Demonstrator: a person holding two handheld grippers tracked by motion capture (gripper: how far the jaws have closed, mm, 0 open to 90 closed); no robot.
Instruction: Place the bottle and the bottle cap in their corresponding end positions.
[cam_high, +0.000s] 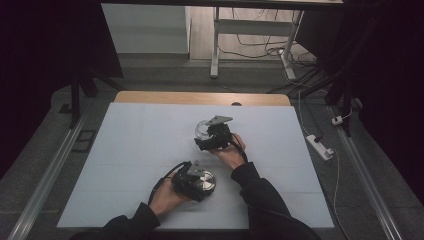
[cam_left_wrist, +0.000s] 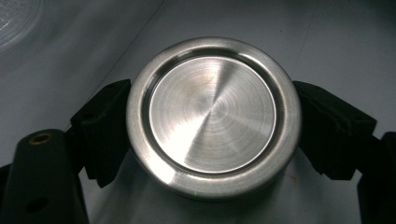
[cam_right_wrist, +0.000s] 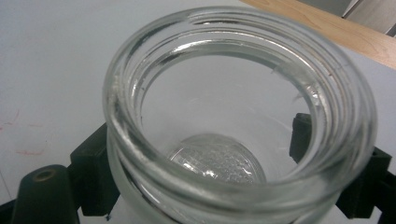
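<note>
Steel lid (cam_left_wrist: 212, 116) is clamped in left hand-held gripper (cam_high: 192, 181) at 6 o'clock on the counter (cam_high: 135, 150); right hand-held gripper (cam_high: 212, 137) grips the open glass jar (cam_right_wrist: 233, 116) at 12 o'clock. Lid and jar sit apart, so judged unscrewing done or capping still pending.

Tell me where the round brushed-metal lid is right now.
The round brushed-metal lid sits near the front of the white table in the high view, clamped between the left gripper's jaws, nearer the person than the clear glass jar.

White-topped table (cam_high: 130, 150), metal lid (cam_high: 206, 181), glass jar (cam_high: 202, 130)
</note>
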